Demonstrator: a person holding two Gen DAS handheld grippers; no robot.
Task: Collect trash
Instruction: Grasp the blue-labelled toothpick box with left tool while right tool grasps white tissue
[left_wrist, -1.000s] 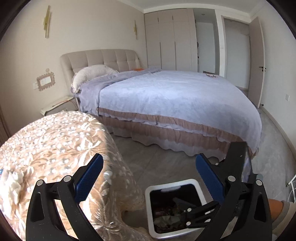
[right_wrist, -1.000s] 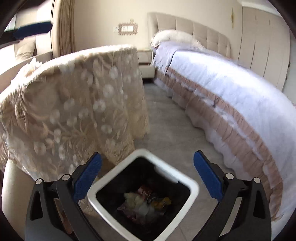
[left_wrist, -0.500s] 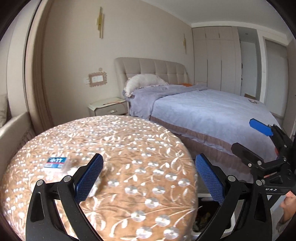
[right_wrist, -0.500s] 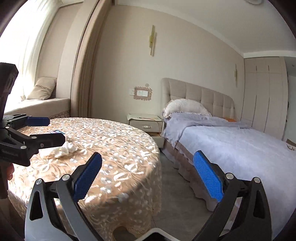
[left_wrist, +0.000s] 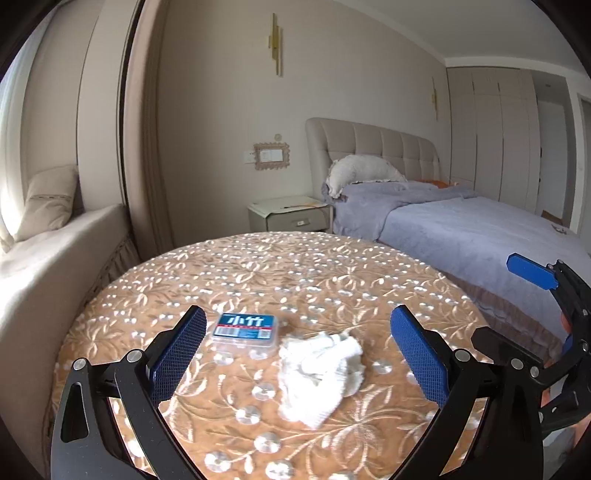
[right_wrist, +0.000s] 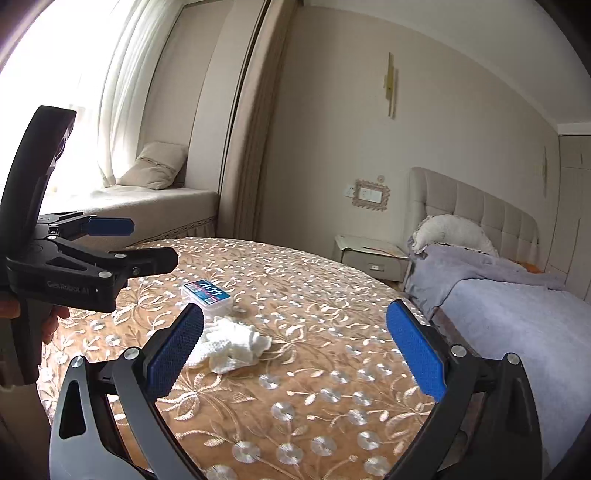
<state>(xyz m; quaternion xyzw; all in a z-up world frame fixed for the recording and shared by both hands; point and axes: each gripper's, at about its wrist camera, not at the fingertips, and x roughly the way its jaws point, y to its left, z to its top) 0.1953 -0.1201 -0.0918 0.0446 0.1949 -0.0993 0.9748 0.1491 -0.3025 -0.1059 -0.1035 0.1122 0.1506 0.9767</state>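
Observation:
A crumpled white tissue (left_wrist: 319, 373) lies on the round table (left_wrist: 295, 273) with a floral gold cloth. It also shows in the right wrist view (right_wrist: 231, 345). A small clear box with a blue label (left_wrist: 245, 329) lies just behind it, seen too in the right wrist view (right_wrist: 207, 293). My left gripper (left_wrist: 295, 362) is open and empty, hovering over the table with the tissue between its fingers' line. My right gripper (right_wrist: 293, 352) is open and empty, to the right of the tissue. The trash bin is out of view.
A bed with a lilac cover (left_wrist: 480, 229) stands right of the table. A nightstand (left_wrist: 291, 216) is by the wall. A window seat with a cushion (right_wrist: 155, 171) lies at the left.
Both grippers rose from over the white bin on the floor and now point across the tabletop. The tissue and the box have come into close view.

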